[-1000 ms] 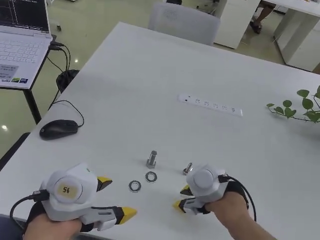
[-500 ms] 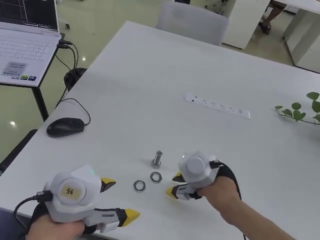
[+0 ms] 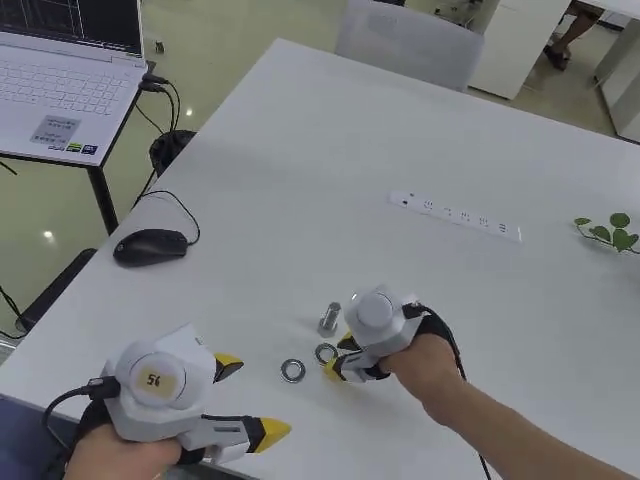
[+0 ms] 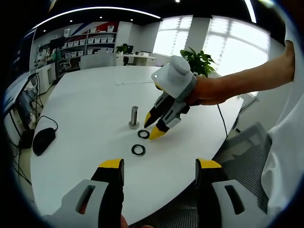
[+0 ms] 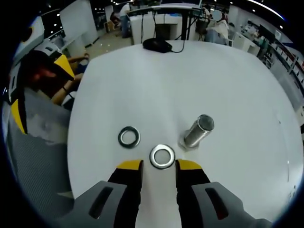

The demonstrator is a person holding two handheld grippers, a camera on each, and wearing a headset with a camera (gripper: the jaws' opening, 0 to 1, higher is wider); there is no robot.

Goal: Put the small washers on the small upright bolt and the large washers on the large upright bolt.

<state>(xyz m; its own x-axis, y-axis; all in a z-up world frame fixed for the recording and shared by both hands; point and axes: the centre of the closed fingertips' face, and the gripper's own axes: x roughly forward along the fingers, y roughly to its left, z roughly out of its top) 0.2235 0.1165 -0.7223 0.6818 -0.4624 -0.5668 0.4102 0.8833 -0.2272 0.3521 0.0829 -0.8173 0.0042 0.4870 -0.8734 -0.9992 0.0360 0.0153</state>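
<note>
The right gripper (image 3: pixel 338 358) has slid left to the washer (image 5: pixel 162 156) beside the large bolt (image 5: pixel 197 130), jaws parted; the left gripper (image 3: pixel 250 397) hovers spread at the near edge of the desk (image 3: pixel 300 150).

Laptop (image 3: pixel 60 90) and left hand (image 3: pixel 110 460) run off the edges.

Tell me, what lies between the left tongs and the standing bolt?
Two flat rings: a near washer and a far washer just before the bolt, in the left gripper view.
</note>
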